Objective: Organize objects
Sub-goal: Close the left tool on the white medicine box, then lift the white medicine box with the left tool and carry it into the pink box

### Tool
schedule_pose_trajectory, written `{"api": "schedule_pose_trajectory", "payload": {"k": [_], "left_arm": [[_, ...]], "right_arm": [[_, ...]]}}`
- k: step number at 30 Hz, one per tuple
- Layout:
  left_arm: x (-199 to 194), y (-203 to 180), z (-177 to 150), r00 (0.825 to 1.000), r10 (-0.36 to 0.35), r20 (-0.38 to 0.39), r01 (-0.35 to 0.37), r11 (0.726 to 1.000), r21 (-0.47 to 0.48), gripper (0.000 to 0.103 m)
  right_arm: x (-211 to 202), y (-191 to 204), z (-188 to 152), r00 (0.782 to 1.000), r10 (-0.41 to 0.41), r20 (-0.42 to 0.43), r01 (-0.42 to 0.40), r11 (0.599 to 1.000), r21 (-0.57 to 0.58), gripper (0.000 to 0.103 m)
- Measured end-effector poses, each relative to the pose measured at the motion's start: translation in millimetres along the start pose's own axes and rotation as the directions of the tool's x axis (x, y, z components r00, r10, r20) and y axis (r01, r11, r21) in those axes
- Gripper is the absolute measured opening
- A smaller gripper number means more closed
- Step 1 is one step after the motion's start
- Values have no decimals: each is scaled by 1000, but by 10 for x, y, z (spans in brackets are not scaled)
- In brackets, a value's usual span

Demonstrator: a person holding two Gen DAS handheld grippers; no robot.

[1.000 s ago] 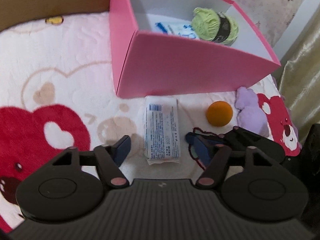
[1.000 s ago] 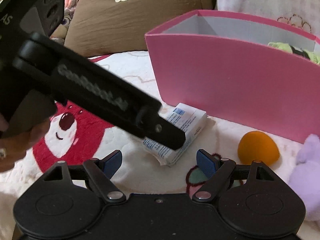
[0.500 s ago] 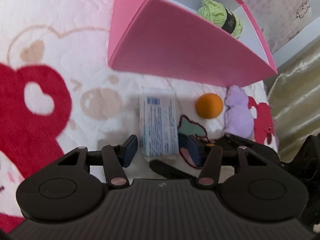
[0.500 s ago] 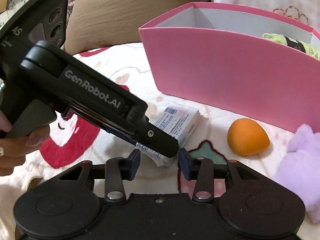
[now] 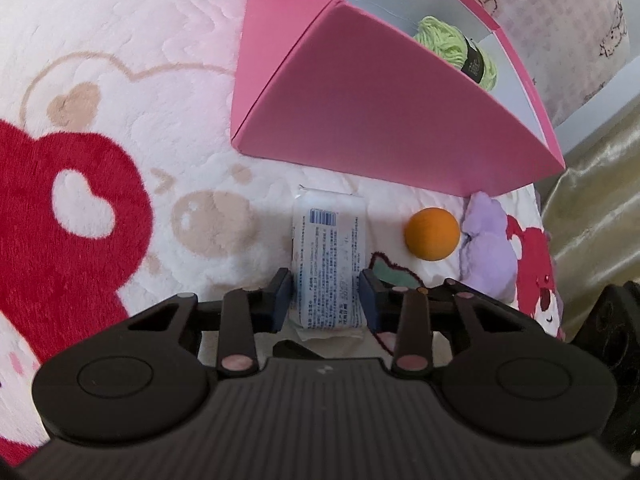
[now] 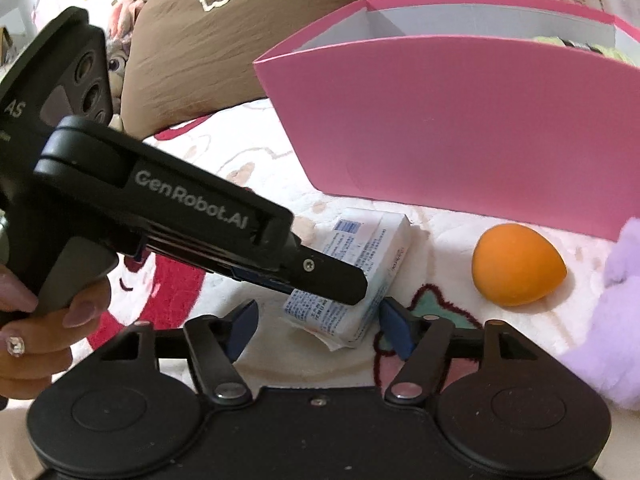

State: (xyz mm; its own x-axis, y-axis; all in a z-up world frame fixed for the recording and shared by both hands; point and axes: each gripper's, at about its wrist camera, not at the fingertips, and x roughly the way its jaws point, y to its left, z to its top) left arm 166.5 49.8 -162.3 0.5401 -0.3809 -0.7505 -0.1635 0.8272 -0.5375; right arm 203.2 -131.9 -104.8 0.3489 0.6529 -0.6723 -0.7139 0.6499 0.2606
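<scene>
A white printed packet (image 5: 328, 256) lies on the plush blanket in front of the pink box (image 5: 380, 112). My left gripper (image 5: 326, 304) straddles its near end, jaws closing, and both blue pads touch its long sides. In the right wrist view the left gripper (image 6: 332, 284) reaches in from the left over the packet (image 6: 360, 252), held by a person's hand (image 6: 40, 320). My right gripper (image 6: 320, 324) sits just short of the packet's near corner. Its jaws are opening, with gaps either side, and it grips nothing.
A green yarn ball (image 5: 456, 44) lies inside the box. An orange ball (image 5: 432, 234) and a purple plush toy (image 5: 486, 248) rest right of the packet. A brown pillow (image 6: 240, 40) stands behind the box, and a gold curtain (image 5: 600, 200) hangs at the right edge.
The left gripper came forward over the packet and its jaws narrowed onto its sides. The right gripper's jaws narrowed, then widened again. The packet stayed put.
</scene>
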Motion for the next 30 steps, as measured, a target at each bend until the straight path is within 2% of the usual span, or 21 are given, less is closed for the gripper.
{"api": "schedule_pose_trajectory", "payload": {"k": [1,2,5,10,14,16,23,28,30], "left_arm": [[2,-5,-4,1000,1,1,-1,1000,-2,35],[-5,-11,-6,1000,5,2,-5,1000,-5,35],[-30,-24,-11,1000,3,7,-3,1000,-3,35],[-85,-127,-105,1000,16,14,-16,1000,4,35],[-208,-166,-200,1000,-4,16,4,1000,-8,35],[-294,-175,-250,1000,-20,19,20,1000,-18,35],[-618,-333,-413,998,-55,21,55,998,-11,36],[-854,-483,-489,997,-65,35,65,998,12,36],[-941,-543,-503,996,-73,41,73,997,20,36]], "right_arm": [[-4,-18,6,1000,-4,3,4,1000,-1,70],[-6,-30,12,1000,-22,3,22,1000,-4,59],[-110,-60,96,1000,-23,2,23,1000,-8,55],[-252,-49,125,1000,-26,-3,26,998,-49,54],[-340,-91,148,1000,-19,-12,18,997,-70,54],[-415,19,166,1000,-16,-23,15,997,-72,54],[-854,-16,312,1000,18,-20,-19,999,-31,53],[-1152,115,339,1000,-4,-8,3,998,-65,49],[-1076,377,344,1000,-18,-6,17,997,-82,49]]}}
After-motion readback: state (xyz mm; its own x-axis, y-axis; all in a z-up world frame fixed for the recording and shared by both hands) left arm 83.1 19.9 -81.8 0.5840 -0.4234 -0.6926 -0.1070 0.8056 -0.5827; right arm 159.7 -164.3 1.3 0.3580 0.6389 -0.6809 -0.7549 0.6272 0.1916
